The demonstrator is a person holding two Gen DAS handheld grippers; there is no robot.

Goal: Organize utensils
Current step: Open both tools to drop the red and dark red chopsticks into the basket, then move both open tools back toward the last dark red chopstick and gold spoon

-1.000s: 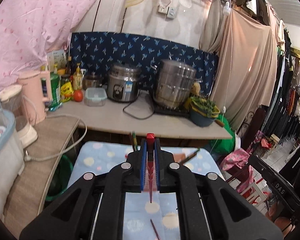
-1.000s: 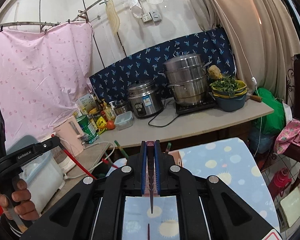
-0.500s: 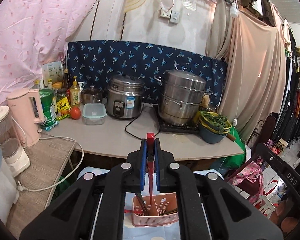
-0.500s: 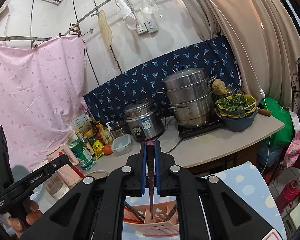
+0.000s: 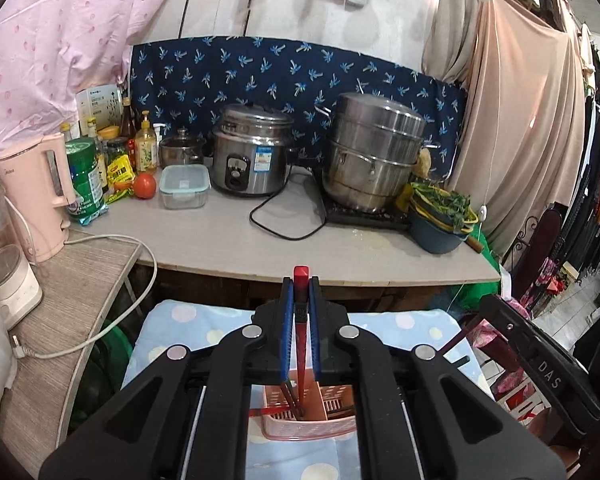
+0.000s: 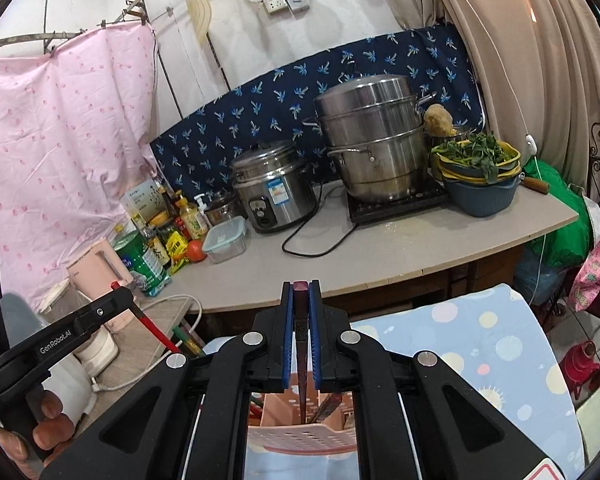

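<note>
Red chopstick pinched in left gripper, dark chopstick pinched in right gripper, tips over pink basket.

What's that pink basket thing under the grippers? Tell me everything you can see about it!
The pink basket is a small plastic utensil holder with walls full of little holes and a divider splitting it into compartments. It stands upright on the blue polka-dot cloth. The black grippers hide much of it. A few sticks, probably chopsticks, already lean inside. The red chopstick pinched in the left gripper points down into it, and the dark chopstick in the right gripper does too.
</note>
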